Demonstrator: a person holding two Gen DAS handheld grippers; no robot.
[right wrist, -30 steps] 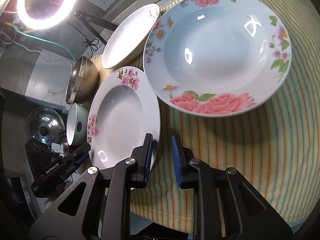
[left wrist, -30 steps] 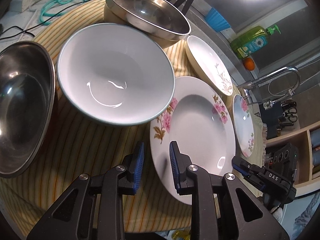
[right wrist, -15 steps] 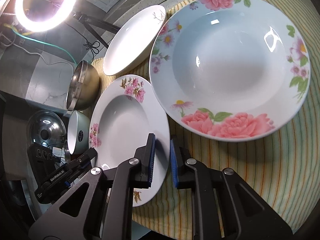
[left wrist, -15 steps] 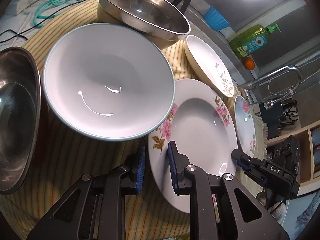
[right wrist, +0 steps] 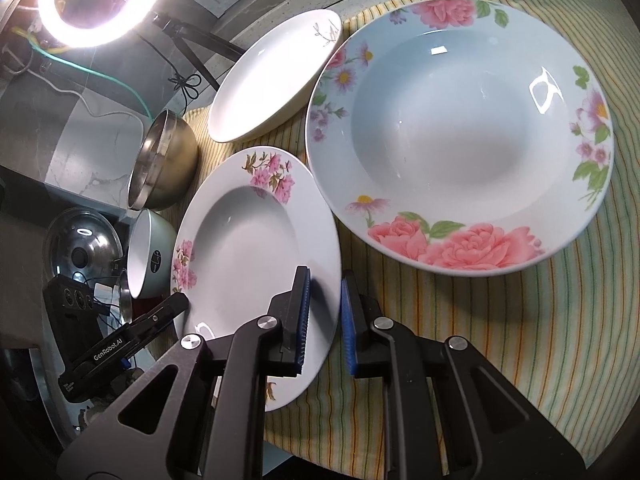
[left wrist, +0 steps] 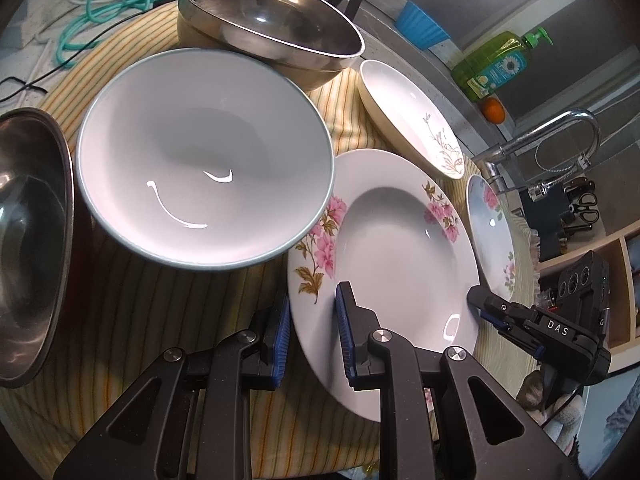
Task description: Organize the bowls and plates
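While my left gripper (left wrist: 312, 334) straddles the pink plate's (left wrist: 384, 248) near rim, fingers parted, not clamped, white bowl (left wrist: 204, 184) overlapping that rim just ahead-left, my right gripper (right wrist: 324, 318) likewise spread astride its opposite edge, blue plate (right wrist: 460, 128) ahead-right, striped cloth (right wrist: 500, 340) bare beside my right finger.
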